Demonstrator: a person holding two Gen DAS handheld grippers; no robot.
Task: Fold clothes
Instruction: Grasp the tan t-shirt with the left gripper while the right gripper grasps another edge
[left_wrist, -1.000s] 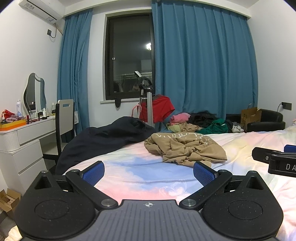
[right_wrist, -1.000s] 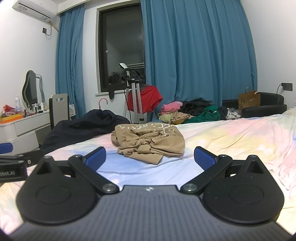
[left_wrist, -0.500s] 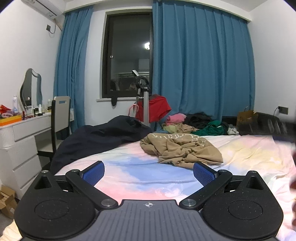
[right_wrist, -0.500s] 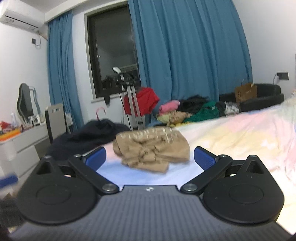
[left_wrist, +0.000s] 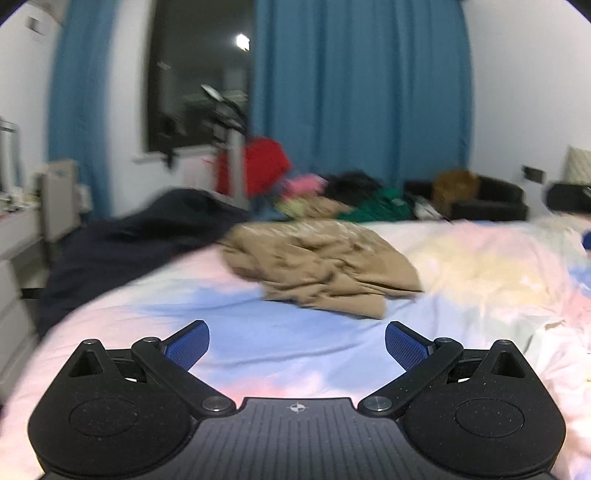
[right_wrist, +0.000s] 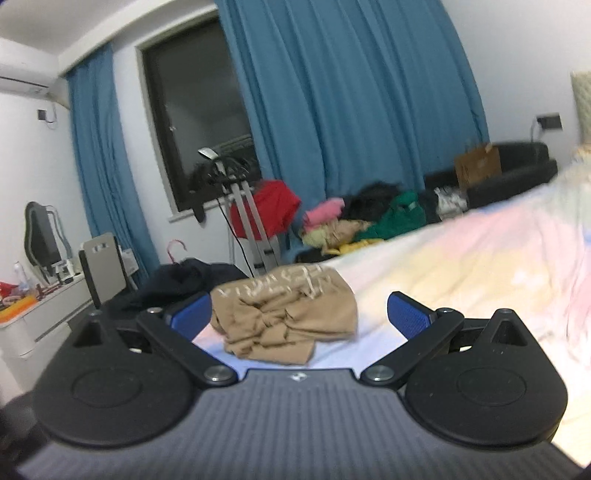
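Observation:
A crumpled tan garment (left_wrist: 325, 266) with pale lettering lies on the pastel bedsheet (left_wrist: 480, 280); it also shows in the right wrist view (right_wrist: 284, 317). My left gripper (left_wrist: 297, 343) is open and empty, above the sheet, short of the garment. My right gripper (right_wrist: 299, 317) is open and empty, with the garment showing between its fingers but farther off. Both views are motion-blurred.
A dark navy garment (left_wrist: 140, 236) lies at the bed's left edge. A pile of clothes (left_wrist: 332, 195), a stand with a red garment (left_wrist: 255, 166) and a black sofa (left_wrist: 487, 199) stand beyond the bed. A white dresser (right_wrist: 44, 314) and chair (right_wrist: 103, 269) are at left.
Both grippers have moved forward toward the tan garment, which now looks larger. The right view has tilted. The other gripper no longer shows clearly at the frame edges.

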